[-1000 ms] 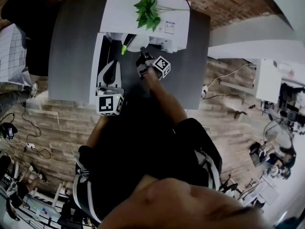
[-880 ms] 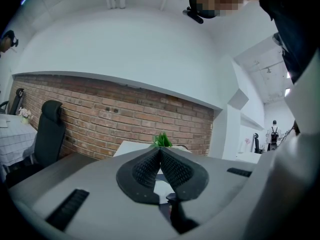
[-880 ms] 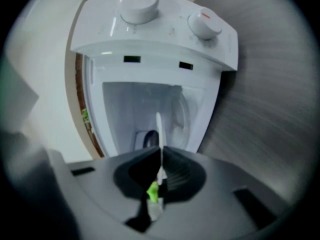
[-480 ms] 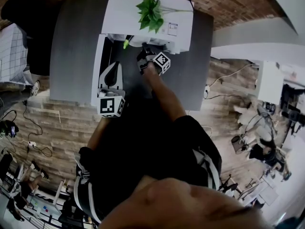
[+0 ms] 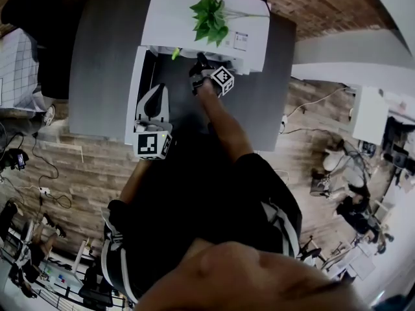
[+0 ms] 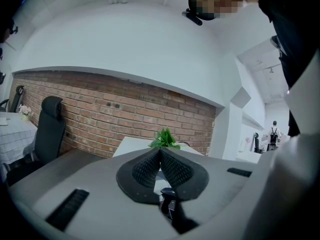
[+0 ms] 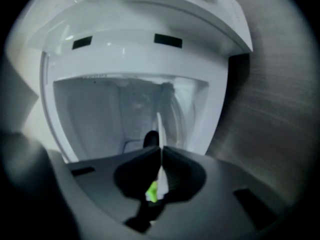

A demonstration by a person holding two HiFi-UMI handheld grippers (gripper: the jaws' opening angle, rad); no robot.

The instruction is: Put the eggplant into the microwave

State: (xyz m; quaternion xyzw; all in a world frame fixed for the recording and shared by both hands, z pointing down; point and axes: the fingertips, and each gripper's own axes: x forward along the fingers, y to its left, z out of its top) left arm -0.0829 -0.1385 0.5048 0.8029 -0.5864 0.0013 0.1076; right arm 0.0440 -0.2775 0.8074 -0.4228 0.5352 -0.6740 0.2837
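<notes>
The white microwave [image 5: 194, 28] stands open at the far side of the grey table [image 5: 104, 57], with its door [image 5: 133, 96] swung out to the left. My right gripper [image 5: 198, 68] is at the opening, shut on the rim of a thin white plate [image 7: 159, 126]. That plate carries the dark eggplant [image 7: 150, 139]. Its green stem [image 5: 175, 54] peeks out at the cavity's mouth. In the right gripper view the pale cavity [image 7: 100, 114] fills the picture ahead of the gripper [image 7: 161, 151]. My left gripper [image 5: 151, 102] hovers over the open door, shut and empty [image 6: 160, 153].
A green plant [image 5: 211, 18] lies on top of the microwave, also visible as a plant [image 6: 164, 139] in the left gripper view. A brick wall [image 6: 100, 114] runs behind the table. A black chair [image 6: 50, 126] stands at the left.
My right gripper has moved forward and down toward the microwave opening. The white plate, earlier in plain sight before the cavity, is now mostly hidden inside. The left gripper has stayed put.
</notes>
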